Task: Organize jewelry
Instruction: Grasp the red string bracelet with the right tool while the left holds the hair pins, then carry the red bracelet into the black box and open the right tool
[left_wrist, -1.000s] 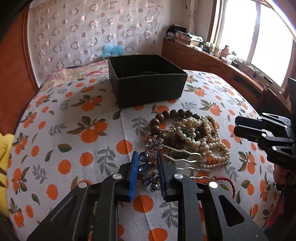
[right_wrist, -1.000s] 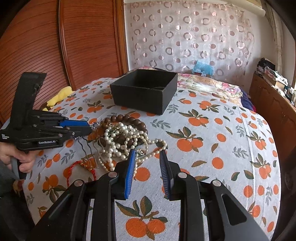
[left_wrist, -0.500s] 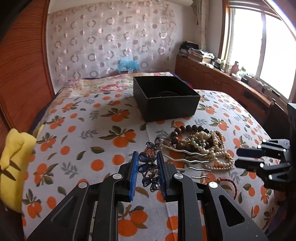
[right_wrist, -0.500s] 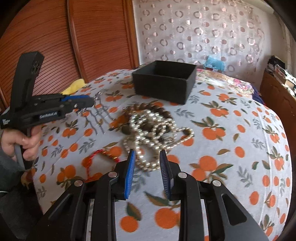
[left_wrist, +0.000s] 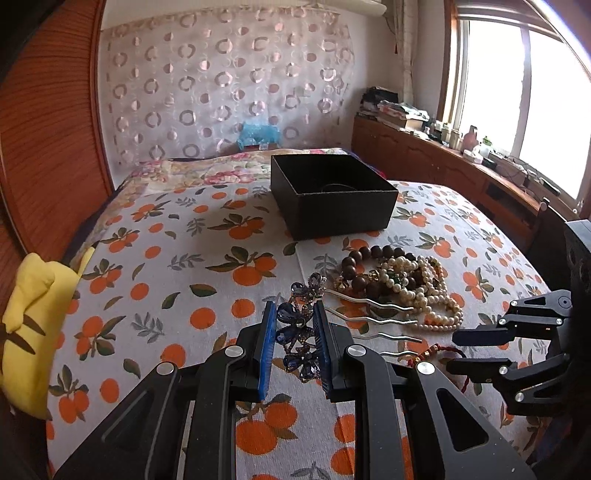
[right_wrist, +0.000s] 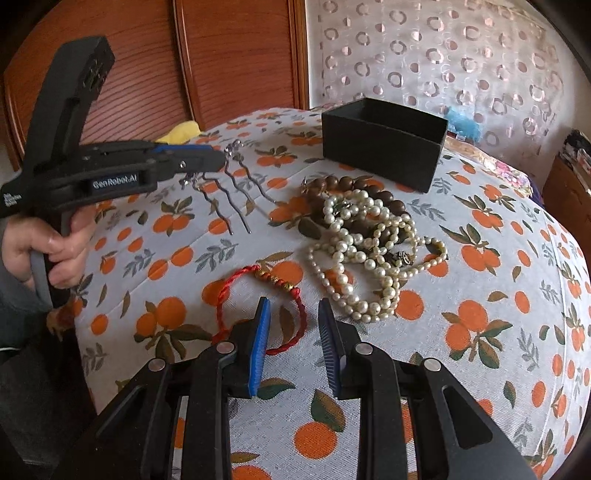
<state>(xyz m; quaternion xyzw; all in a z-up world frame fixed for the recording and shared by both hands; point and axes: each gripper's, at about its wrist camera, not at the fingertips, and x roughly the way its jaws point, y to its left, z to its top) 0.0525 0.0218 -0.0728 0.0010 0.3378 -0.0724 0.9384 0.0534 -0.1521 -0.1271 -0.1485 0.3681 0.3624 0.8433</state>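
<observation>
Left wrist view: my left tool (left_wrist: 294, 338) pinches the blue flower hairpin (left_wrist: 297, 332), so I'll carry it level to the black box (left_wrist: 334, 195) ahead while my right tool (right_wrist: 293, 334), nothing between its pads, is narrowing over the red cord bracelet (right_wrist: 258, 306).

- Setting: home bedroom.
- Bed (left_wrist: 184, 258) under an orange-print sheet, wooden headboard (left_wrist: 48, 147) at its side.
- Sheer ring-patterned curtain (left_wrist: 221, 81) behind the bed.
- Low wooden cabinet (left_wrist: 417, 162) under a bright window (left_wrist: 517, 85), its top cluttered with books and bottles.
</observation>
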